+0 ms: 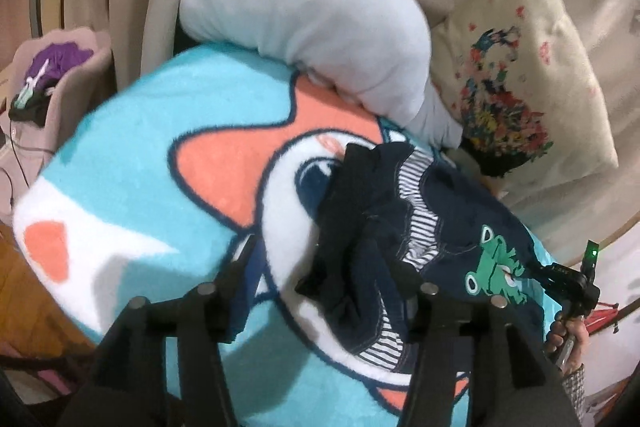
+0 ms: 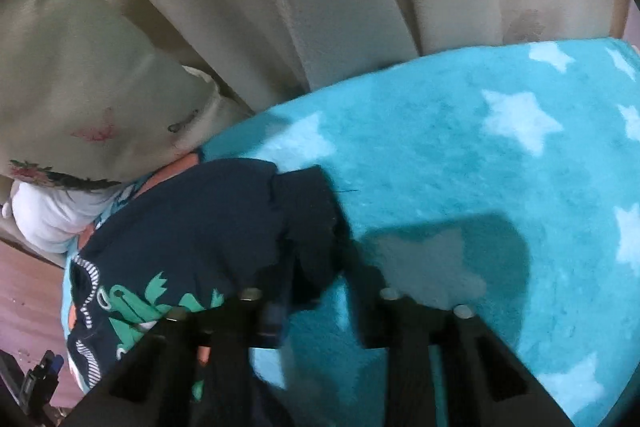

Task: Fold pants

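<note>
Navy pants (image 1: 440,227) with a green frog print and striped lining lie bunched on a turquoise cartoon blanket (image 1: 140,131). My left gripper (image 1: 314,255) is open, and the crumpled near end of the pants lies between its wide-spread fingers and over the right one. In the right wrist view the pants (image 2: 200,219) are spread at the left on the star-patterned blanket (image 2: 440,155). My right gripper (image 2: 324,307) is blurred; blanket shows between its fingers, and a dark corner of the pants sits by the left one. A hand holds that right gripper (image 1: 572,283) beyond the frog print.
A grey plush cushion (image 1: 312,19) and a floral pillow (image 1: 520,67) lie at the back of the blanket, against beige upholstery (image 2: 320,7). A pink seat (image 1: 60,67) with purple cloth stands at the left. Wooden floor (image 1: 24,267) shows past the blanket's left edge.
</note>
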Action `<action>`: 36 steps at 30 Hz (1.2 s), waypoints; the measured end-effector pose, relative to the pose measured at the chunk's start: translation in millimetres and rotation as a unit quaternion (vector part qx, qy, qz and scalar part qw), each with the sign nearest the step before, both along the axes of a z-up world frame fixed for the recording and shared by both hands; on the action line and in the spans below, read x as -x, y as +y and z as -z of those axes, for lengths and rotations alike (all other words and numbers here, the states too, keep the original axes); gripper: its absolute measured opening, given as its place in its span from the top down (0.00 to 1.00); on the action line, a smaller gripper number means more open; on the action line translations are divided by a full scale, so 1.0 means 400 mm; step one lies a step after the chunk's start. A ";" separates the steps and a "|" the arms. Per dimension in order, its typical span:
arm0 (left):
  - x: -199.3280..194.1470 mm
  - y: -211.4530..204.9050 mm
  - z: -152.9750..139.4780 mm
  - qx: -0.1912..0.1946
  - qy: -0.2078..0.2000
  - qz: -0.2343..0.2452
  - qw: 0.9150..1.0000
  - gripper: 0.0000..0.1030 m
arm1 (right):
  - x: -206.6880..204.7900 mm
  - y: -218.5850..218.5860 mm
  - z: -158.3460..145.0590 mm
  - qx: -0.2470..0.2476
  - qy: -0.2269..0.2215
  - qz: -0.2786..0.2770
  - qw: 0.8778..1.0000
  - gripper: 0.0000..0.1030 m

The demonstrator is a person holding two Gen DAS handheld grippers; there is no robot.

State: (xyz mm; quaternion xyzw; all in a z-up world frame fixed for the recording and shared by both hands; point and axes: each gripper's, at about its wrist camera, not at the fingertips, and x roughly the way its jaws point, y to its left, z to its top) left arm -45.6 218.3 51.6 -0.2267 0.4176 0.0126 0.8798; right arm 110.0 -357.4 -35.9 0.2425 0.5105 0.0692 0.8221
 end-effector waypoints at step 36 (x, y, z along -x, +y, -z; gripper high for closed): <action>-0.077 -0.255 0.043 -0.097 0.002 0.057 0.994 0.32 | 0.370 0.092 -0.139 0.135 -0.152 0.024 0.979 0.63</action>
